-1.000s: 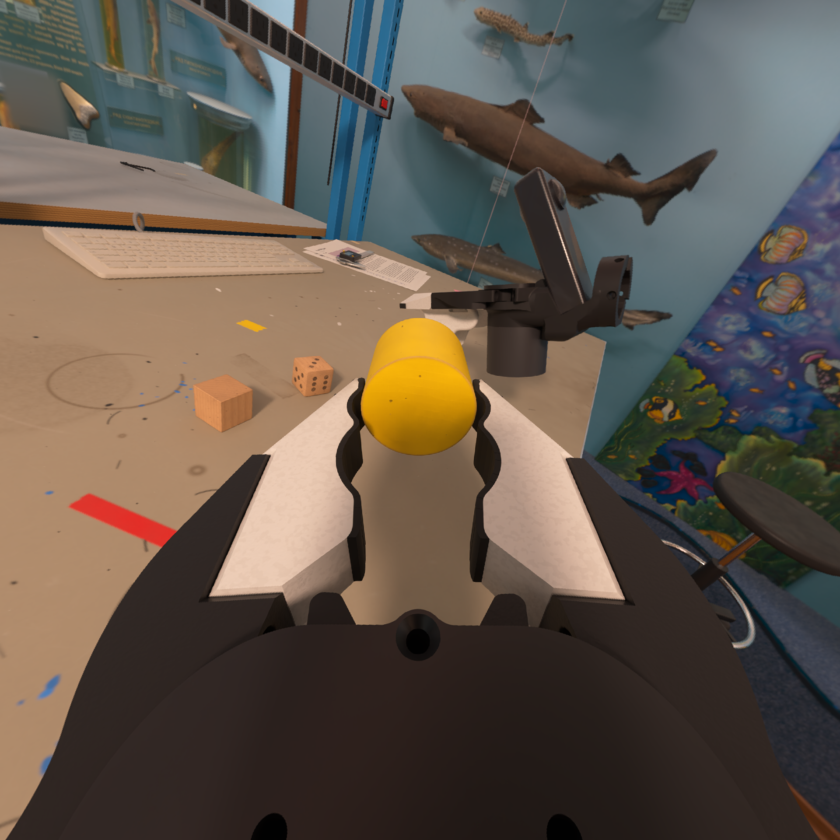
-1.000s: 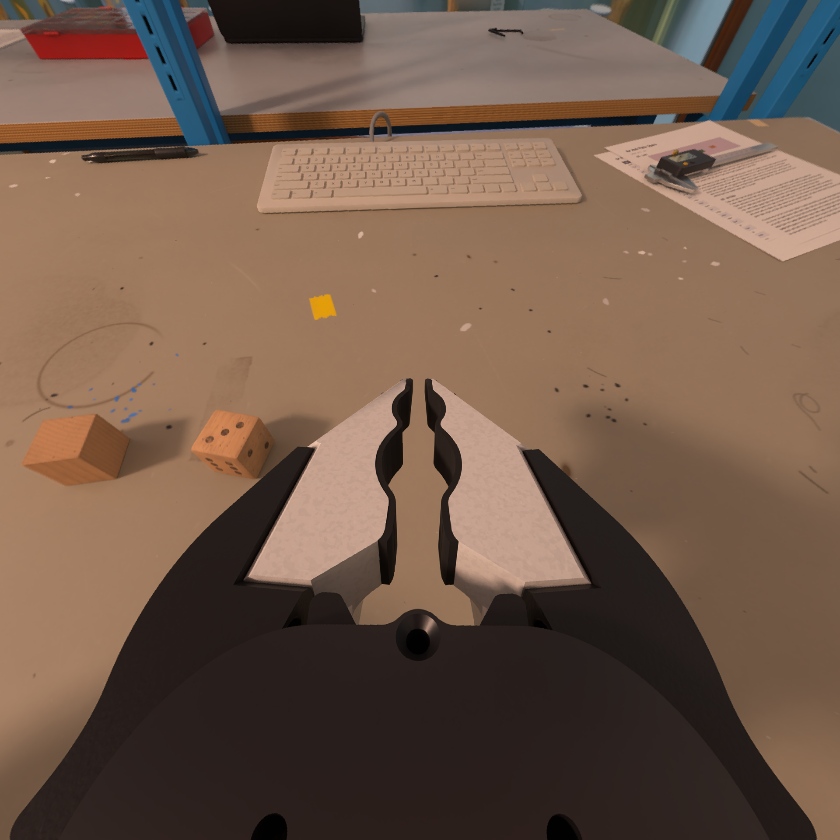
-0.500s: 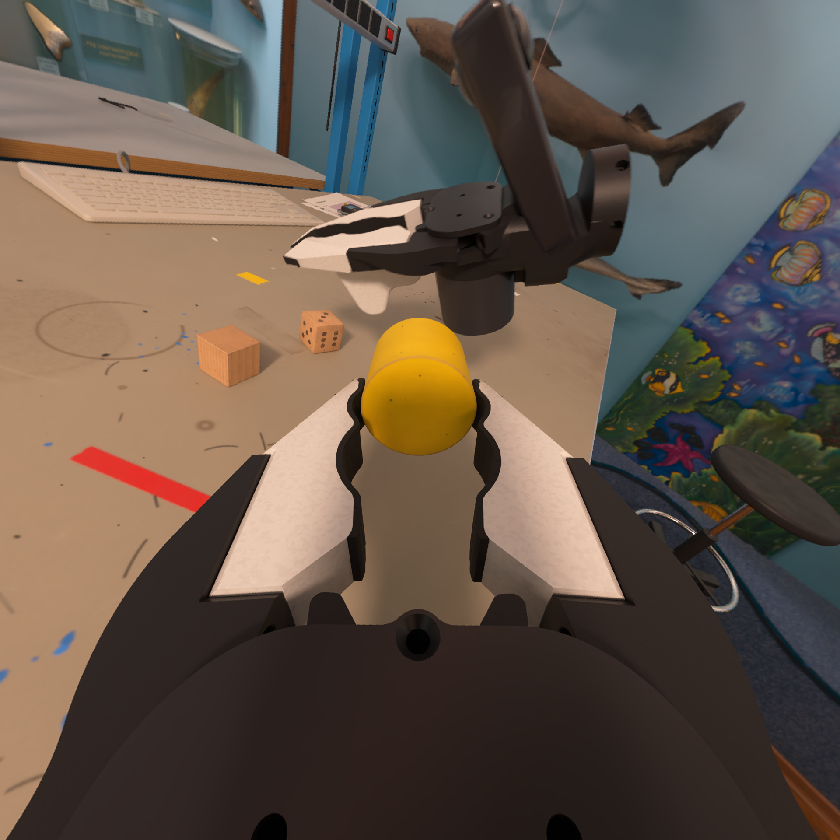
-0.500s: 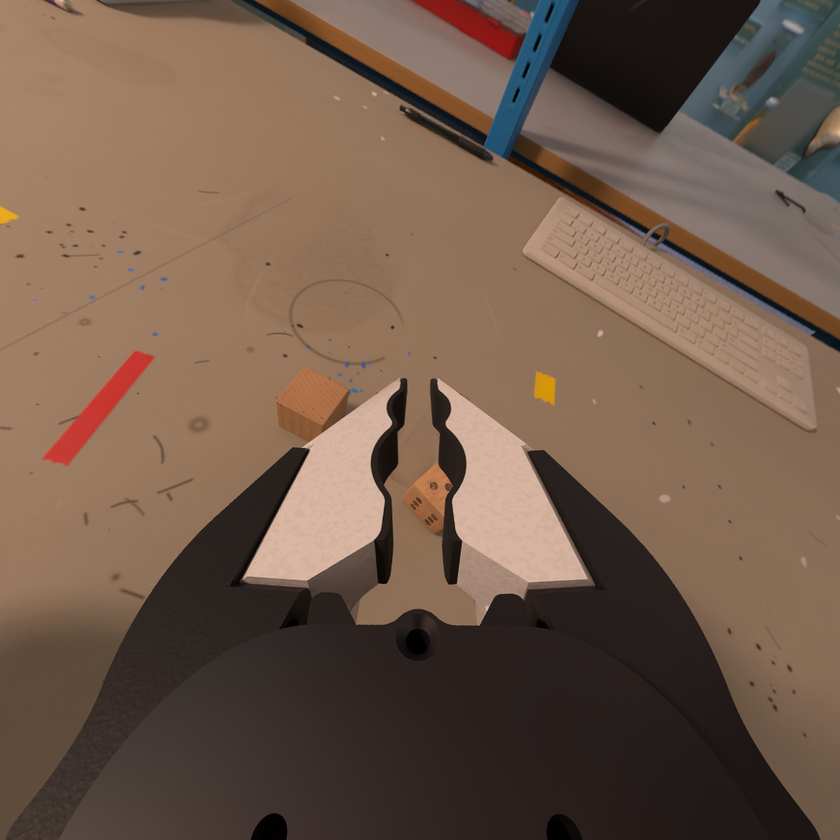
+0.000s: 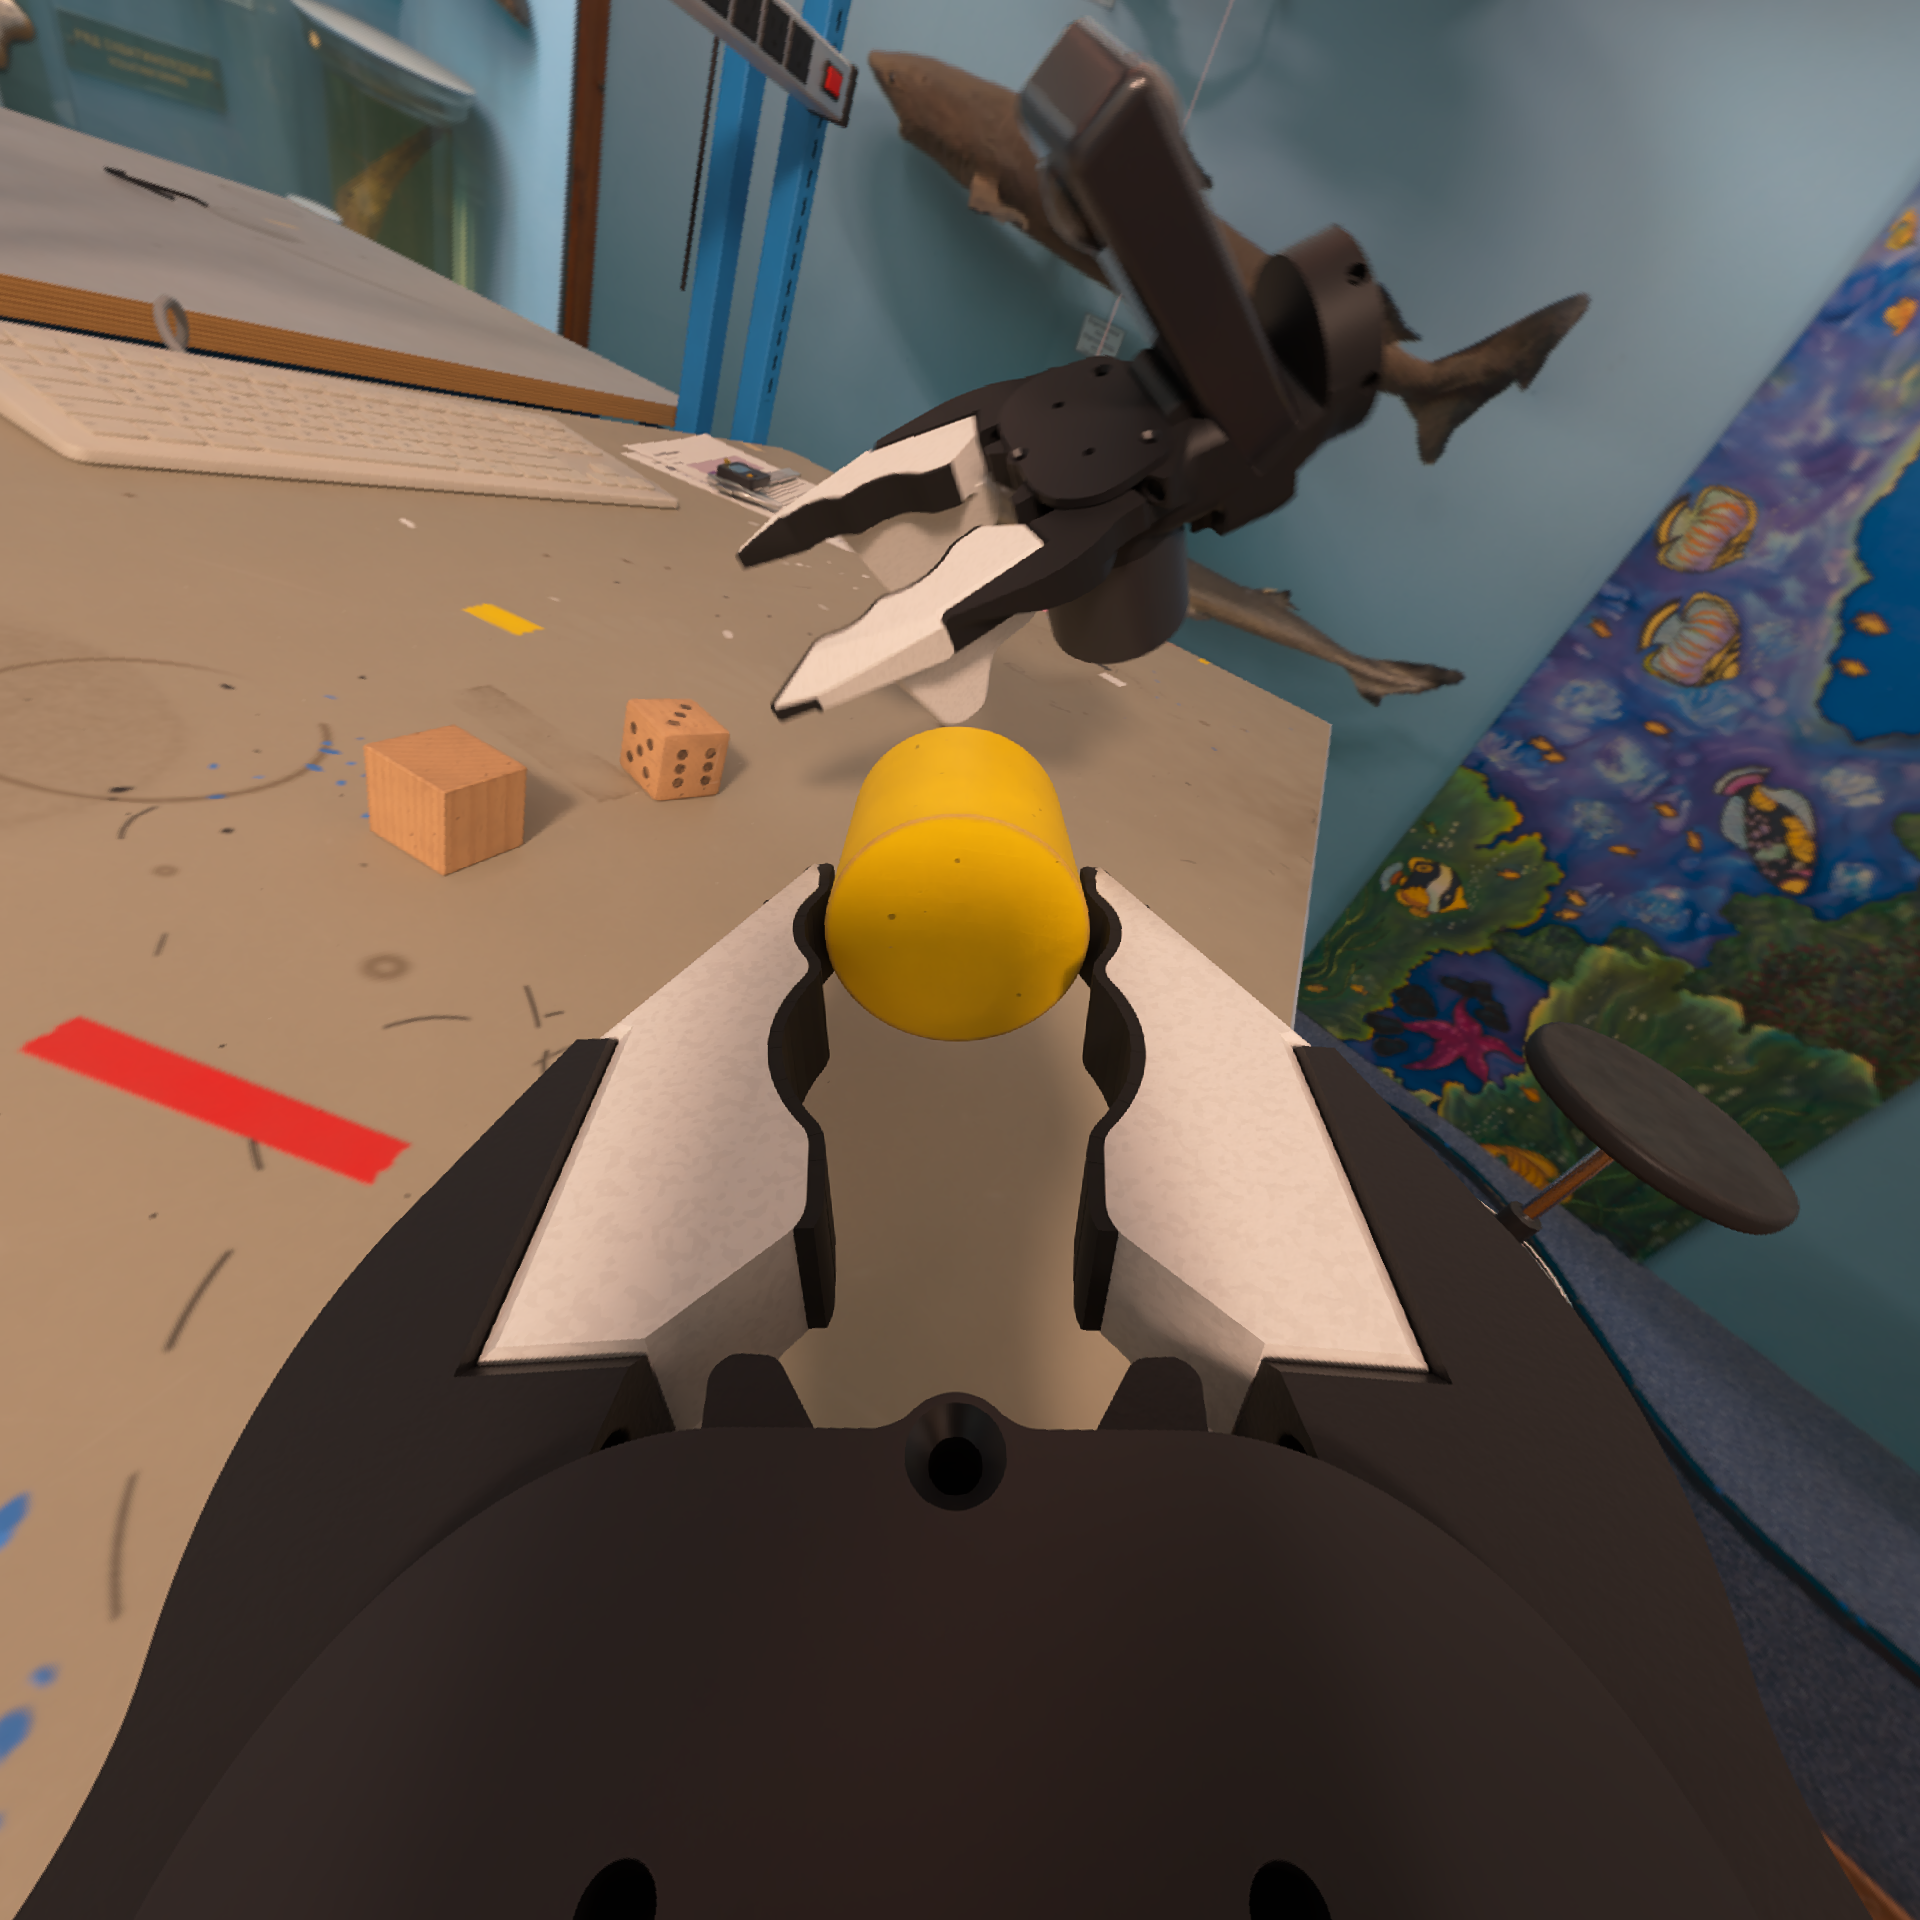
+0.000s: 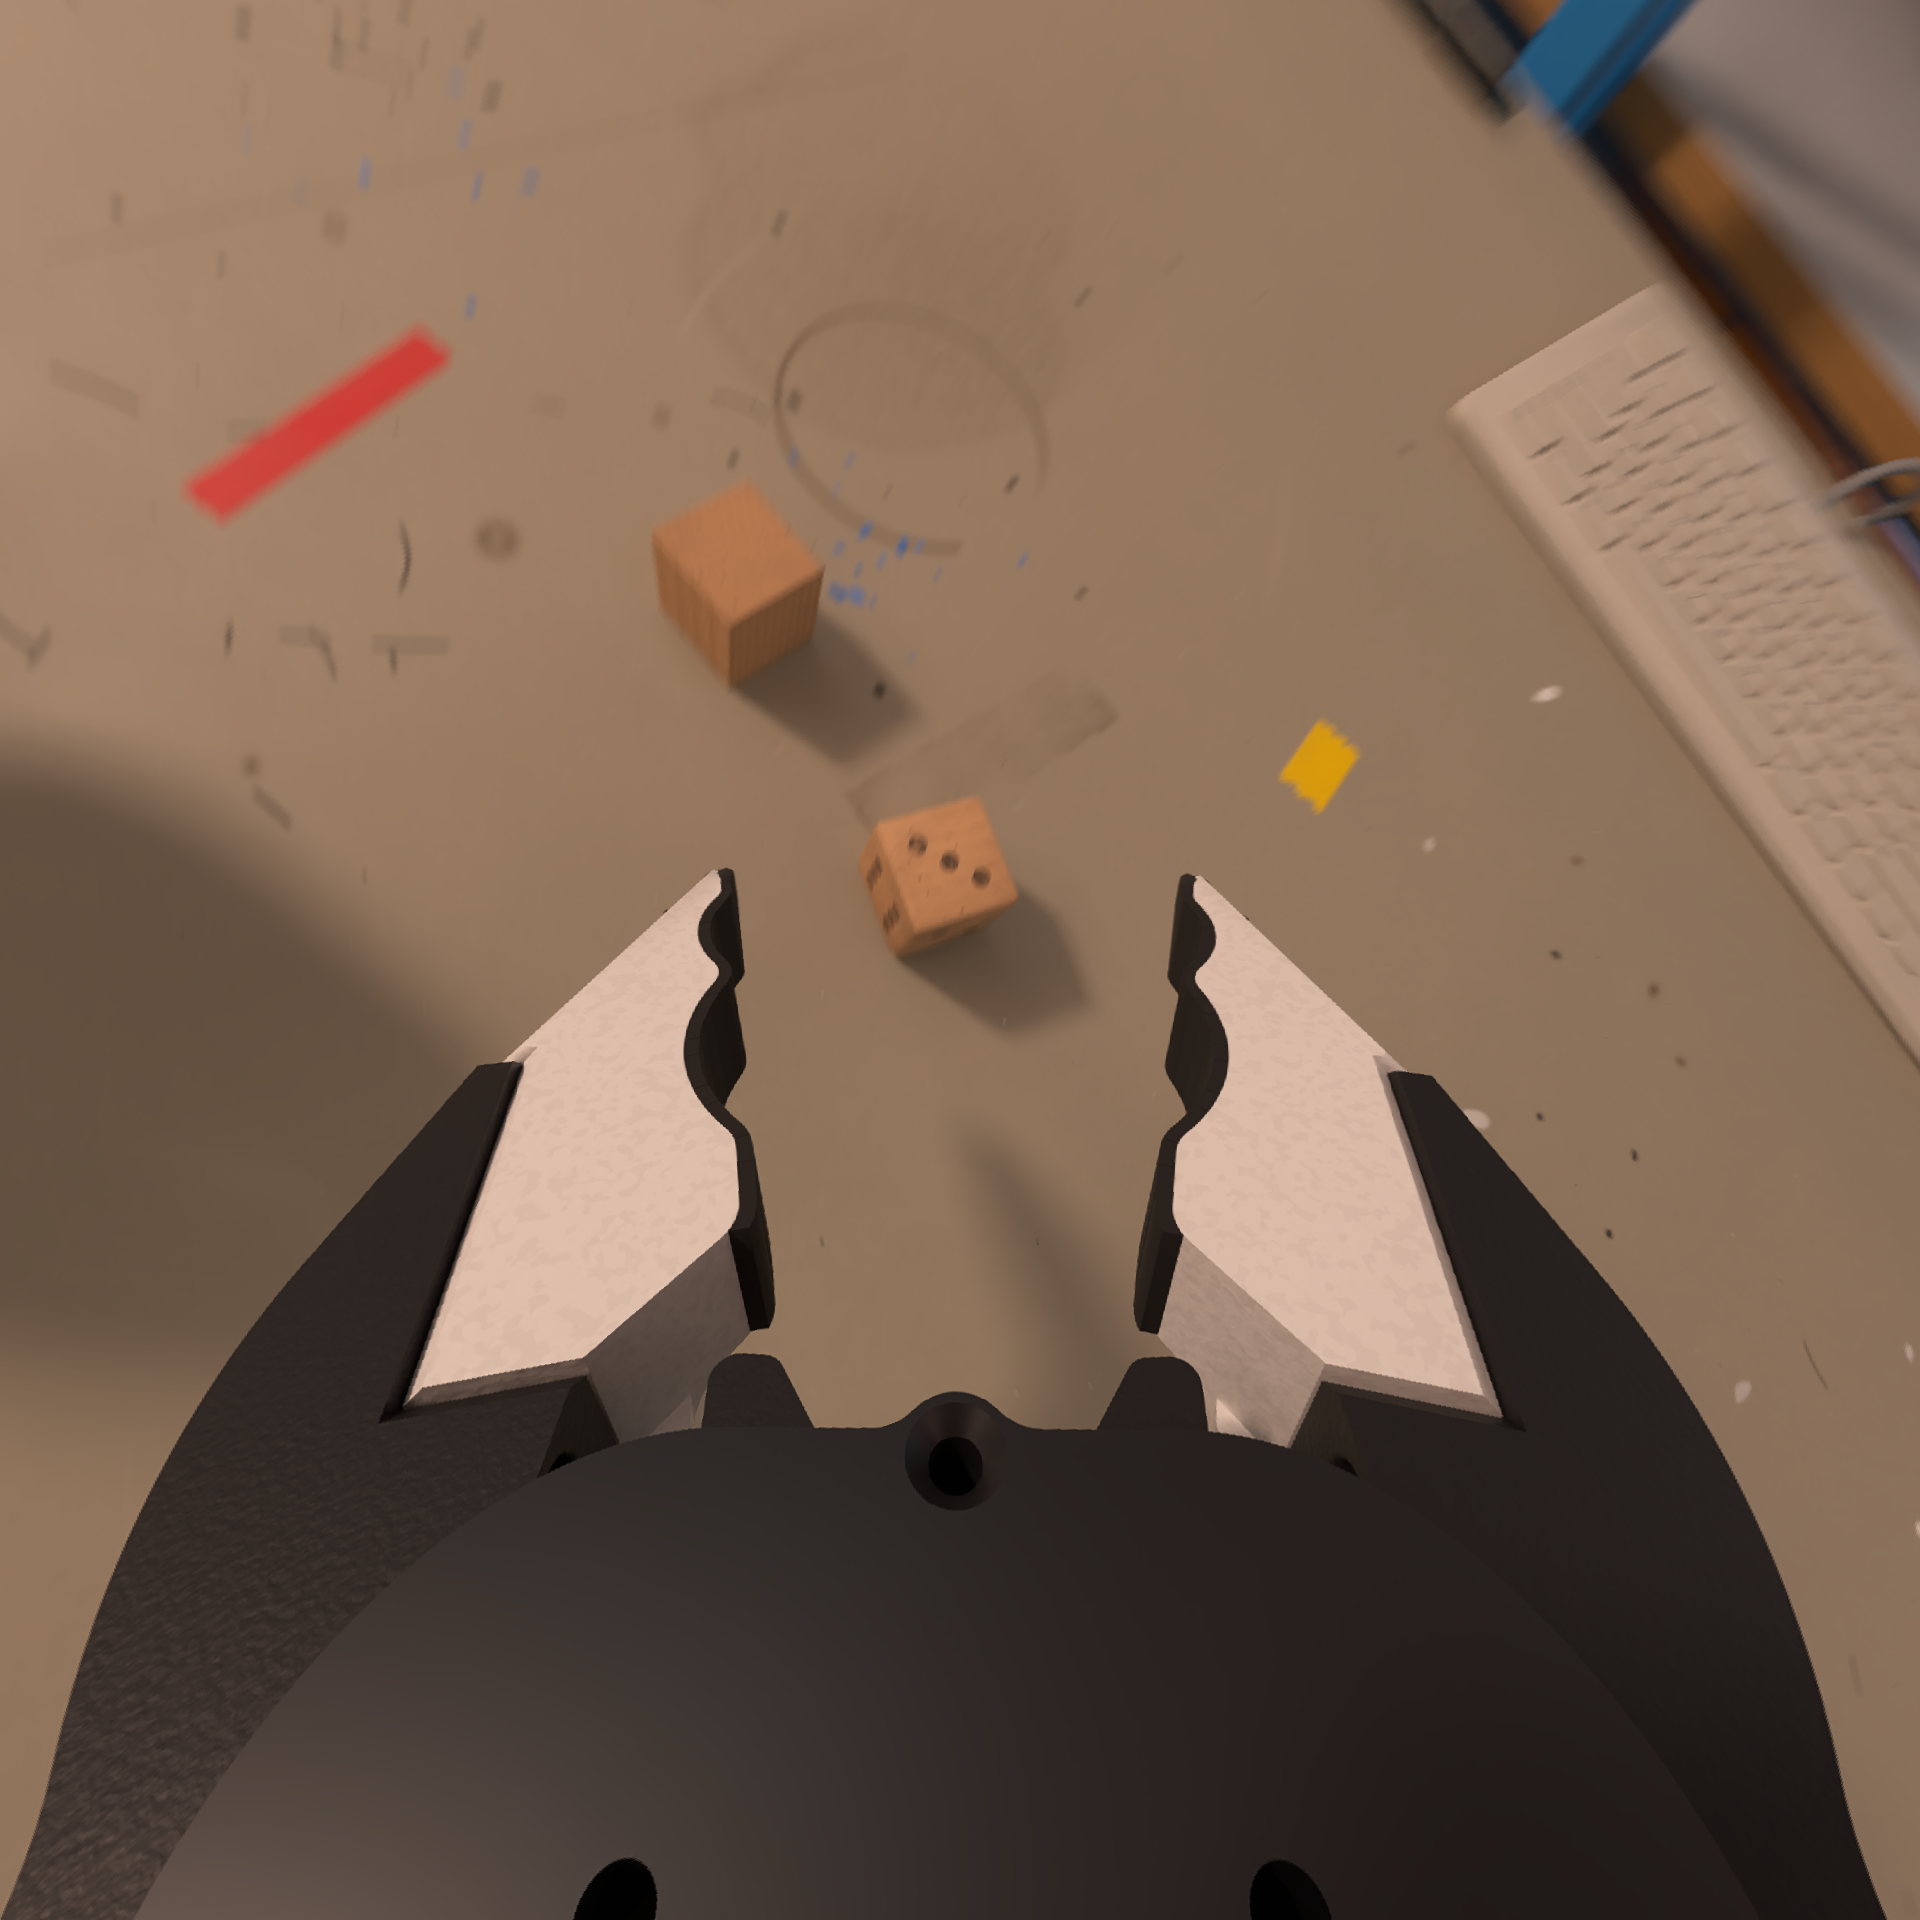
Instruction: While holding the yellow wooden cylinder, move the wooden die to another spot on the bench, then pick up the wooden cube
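Note:
My left gripper (image 5: 954,894) is shut on the yellow wooden cylinder (image 5: 954,883) and holds it above the bench. The wooden die (image 5: 673,748) and the larger plain wooden cube (image 5: 445,798) sit on the bench to its far left. My right gripper (image 6: 954,883) is open and empty, tilted down over the die (image 6: 937,873), which lies just beyond its fingertips. The cube (image 6: 736,578) lies farther on. The right gripper also shows in the left wrist view (image 5: 769,634), in the air to the right of the die.
A white keyboard (image 5: 291,426) (image 6: 1725,613) lies at the back of the bench. A red tape strip (image 5: 213,1097) and a yellow tape piece (image 6: 1320,765) mark the top. Papers with a caliper (image 5: 727,478) lie near the far corner. The bench edge (image 5: 1311,935) and a stool (image 5: 1652,1132) are at right.
My right gripper has opened wide, swung left and tipped down over the die. My left gripper kept the cylinder and drifted slightly closer to the blocks.

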